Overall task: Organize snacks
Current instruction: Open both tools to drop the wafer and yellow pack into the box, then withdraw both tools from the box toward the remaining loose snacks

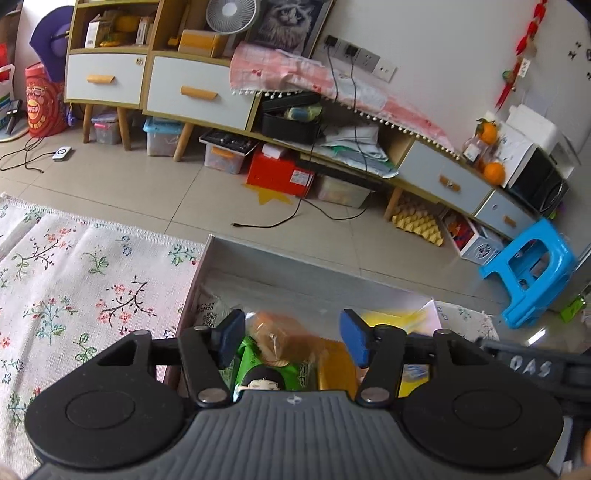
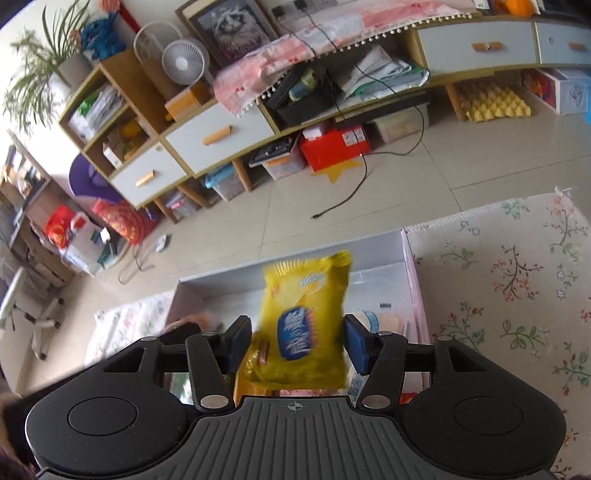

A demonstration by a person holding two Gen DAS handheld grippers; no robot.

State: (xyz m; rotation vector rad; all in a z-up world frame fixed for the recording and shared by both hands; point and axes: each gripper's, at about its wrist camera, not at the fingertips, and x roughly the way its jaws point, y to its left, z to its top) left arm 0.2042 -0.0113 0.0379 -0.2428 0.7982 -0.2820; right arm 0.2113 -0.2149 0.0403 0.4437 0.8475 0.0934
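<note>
Floral cloth (image 1: 92,280) covers the near surface. Tiled floor beyond carries a loose black cable (image 1: 295,218) and a yellow star sticker (image 1: 271,195). Long wooden cabinet (image 1: 199,94) against wall, white drawers with orange handles. On it: small white fan (image 2: 181,62), framed cat picture (image 2: 231,29), pink cloth (image 1: 295,74). Red box (image 1: 279,173) underneath. Blue plastic stool (image 1: 532,273) at right, 2 oranges (image 1: 491,151) on the cabinet behind it.

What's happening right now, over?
Both grippers open over the box. Orange packet between left fingers, yellow bag between right. Nothing blocking.
</note>
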